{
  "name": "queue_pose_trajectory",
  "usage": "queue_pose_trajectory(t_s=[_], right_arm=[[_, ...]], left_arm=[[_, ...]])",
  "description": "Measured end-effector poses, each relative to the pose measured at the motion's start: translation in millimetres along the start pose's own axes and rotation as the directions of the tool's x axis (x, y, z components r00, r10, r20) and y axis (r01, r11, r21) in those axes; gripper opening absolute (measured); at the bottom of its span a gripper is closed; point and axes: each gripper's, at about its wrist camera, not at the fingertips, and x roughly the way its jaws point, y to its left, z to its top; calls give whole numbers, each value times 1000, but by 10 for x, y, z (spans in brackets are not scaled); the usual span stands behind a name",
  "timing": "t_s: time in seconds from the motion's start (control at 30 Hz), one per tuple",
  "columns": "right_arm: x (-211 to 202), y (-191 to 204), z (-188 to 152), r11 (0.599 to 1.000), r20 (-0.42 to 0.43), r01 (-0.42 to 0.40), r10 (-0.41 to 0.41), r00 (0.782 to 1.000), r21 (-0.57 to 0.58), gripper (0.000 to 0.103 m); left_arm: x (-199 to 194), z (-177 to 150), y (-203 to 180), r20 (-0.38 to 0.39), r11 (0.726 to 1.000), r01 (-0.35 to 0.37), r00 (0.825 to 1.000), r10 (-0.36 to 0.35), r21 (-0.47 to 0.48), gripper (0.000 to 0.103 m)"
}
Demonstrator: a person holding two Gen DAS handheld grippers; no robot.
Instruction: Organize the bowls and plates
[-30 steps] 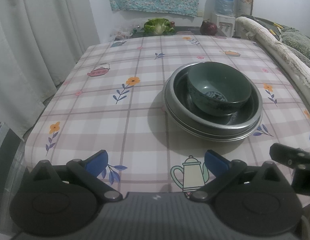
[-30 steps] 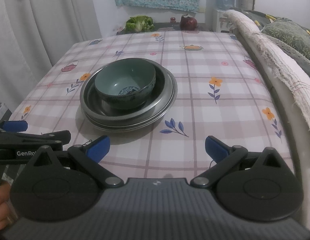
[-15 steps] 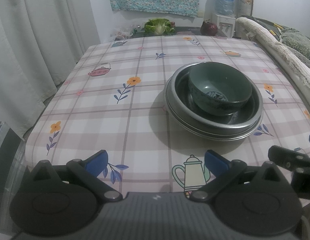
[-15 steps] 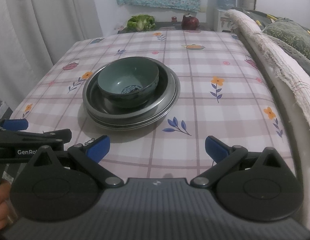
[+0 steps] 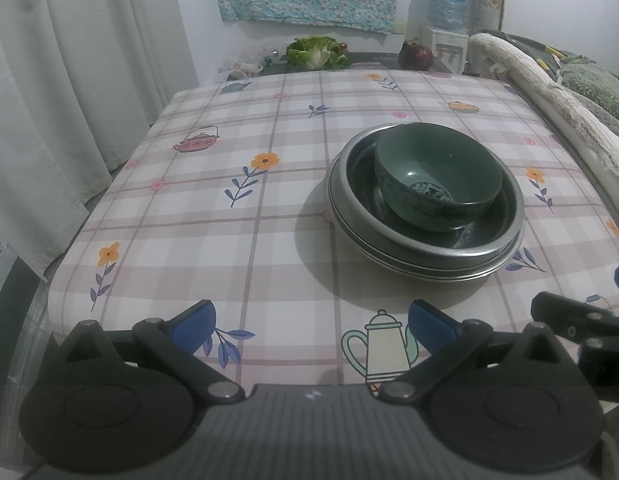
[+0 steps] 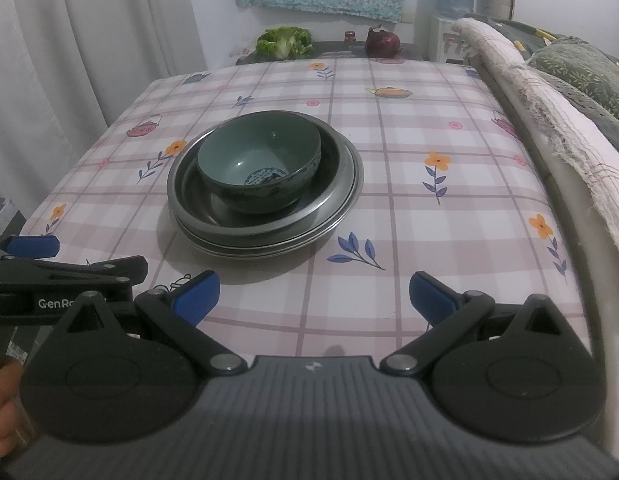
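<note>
A dark green bowl (image 5: 437, 176) (image 6: 261, 168) sits inside a stack of metal plates (image 5: 425, 256) (image 6: 341, 208) on the checked tablecloth. In the left wrist view the stack lies ahead and to the right of my left gripper (image 5: 311, 318), which is open and holds nothing. In the right wrist view the stack lies ahead and to the left of my right gripper (image 6: 313, 294), also open and holding nothing. Both grippers hover near the table's front edge, well short of the stack. The left gripper's side (image 6: 69, 276) shows at the right wrist view's left edge.
The table (image 5: 197, 216) carries only the stack. A sofa with a cloth-draped arm (image 6: 549, 120) runs along the right side. White curtains (image 5: 69, 80) hang on the left. Beyond the far edge are a lettuce (image 5: 315, 53), a red onion (image 6: 383, 42) and a water dispenser (image 5: 445, 20).
Both grippers have drawn back slightly from the stack and risen a little; the right wrist view shows the bowl shifted right. Both stay open.
</note>
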Motion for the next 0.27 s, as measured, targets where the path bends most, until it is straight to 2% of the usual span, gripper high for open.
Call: queue_pose_trajectory(t_s=[0.27], right_arm=[[11, 1, -1, 1000, -2, 1, -1, 1000, 1, 102]], left_arm=[[-2, -3, -2, 1, 1000, -1, 1000, 1, 3, 103]])
